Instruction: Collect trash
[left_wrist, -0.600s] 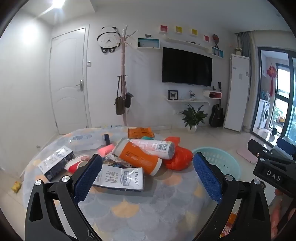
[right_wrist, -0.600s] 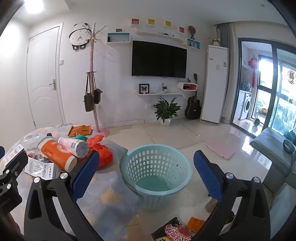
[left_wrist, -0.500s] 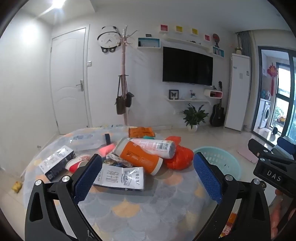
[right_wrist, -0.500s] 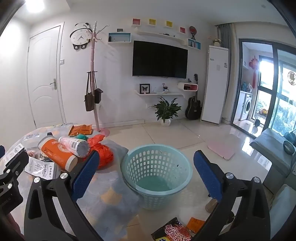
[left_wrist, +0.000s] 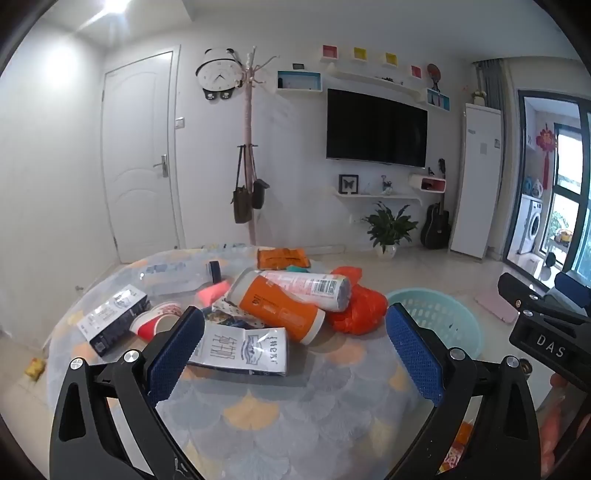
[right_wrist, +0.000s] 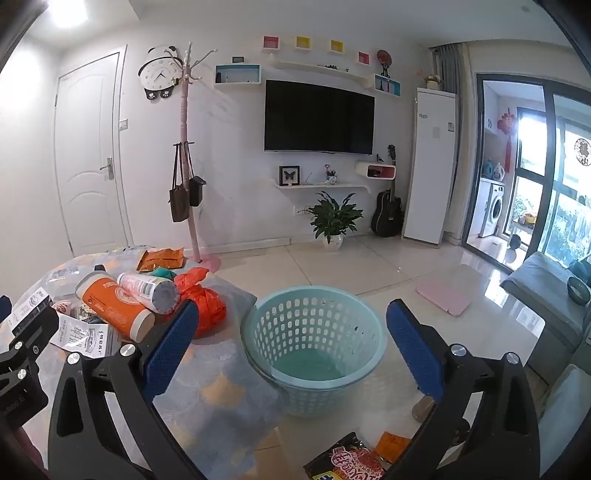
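A heap of trash lies on the round table (left_wrist: 258, 413): an orange canister (left_wrist: 279, 314), a white canister (left_wrist: 310, 286), an orange plastic bag (left_wrist: 356, 312), a white sachet (left_wrist: 243, 350), a dark box (left_wrist: 112, 319), a red cup (left_wrist: 153, 325). My left gripper (left_wrist: 293, 354) is open and empty, just short of the sachet. My right gripper (right_wrist: 291, 354) is open and empty above the empty mint basket (right_wrist: 314, 343) on the floor. The basket also shows in the left wrist view (left_wrist: 439, 317).
An orange wrapper (left_wrist: 282, 258) and a clear bottle (left_wrist: 177, 277) lie at the table's far side. A red snack packet (right_wrist: 349, 461) and an orange packet (right_wrist: 393, 445) lie on the floor near the basket. A coat stand (right_wrist: 186, 177) and a plant (right_wrist: 332, 218) stand by the wall.
Both views have shifted only slightly. Both grippers stay open and empty, and nothing on the table has moved.
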